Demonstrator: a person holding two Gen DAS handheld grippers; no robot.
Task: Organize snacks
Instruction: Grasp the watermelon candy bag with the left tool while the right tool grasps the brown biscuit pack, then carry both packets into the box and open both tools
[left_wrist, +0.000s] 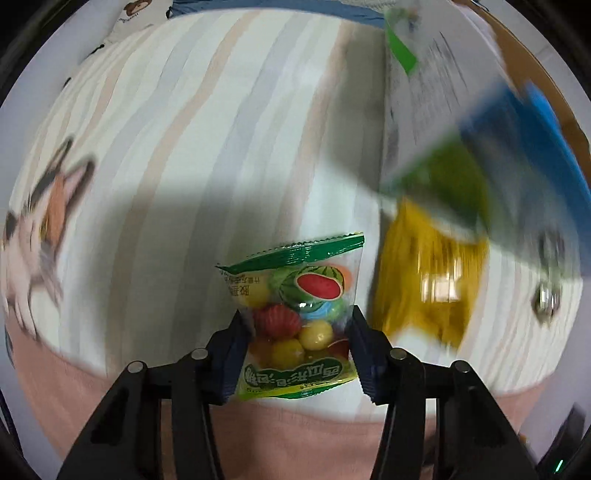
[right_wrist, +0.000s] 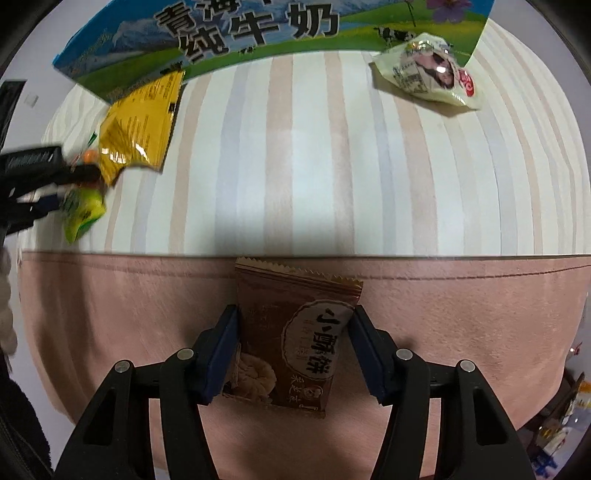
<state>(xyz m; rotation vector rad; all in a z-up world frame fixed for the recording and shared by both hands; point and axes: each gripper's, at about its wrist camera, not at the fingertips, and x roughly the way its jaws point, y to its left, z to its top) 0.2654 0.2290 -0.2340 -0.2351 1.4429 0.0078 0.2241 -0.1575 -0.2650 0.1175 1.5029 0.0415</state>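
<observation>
With each gripper clamped on a packet, the left gripper (left_wrist: 295, 325) pinching the gum-ball bag (left_wrist: 295, 325) and the right gripper (right_wrist: 293, 345) the brown biscuit packet (right_wrist: 291, 336), both snacks hang clear of the striped bed (right_wrist: 295, 166), seemingly so they can be carried to the milk carton box (right_wrist: 258, 33) at the far edge.

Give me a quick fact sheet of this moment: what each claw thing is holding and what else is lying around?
Left gripper: shut on watermelon gum candy packet
Right gripper: shut on brown biscuit packet
Surface: striped bedsheet with a pink border
Lying on sheet: yellow snack packet, cream snack packet
At far edge: milk carton box, the yellow packet tucked against it
Image quality: left view motion-blurred on the right side
</observation>
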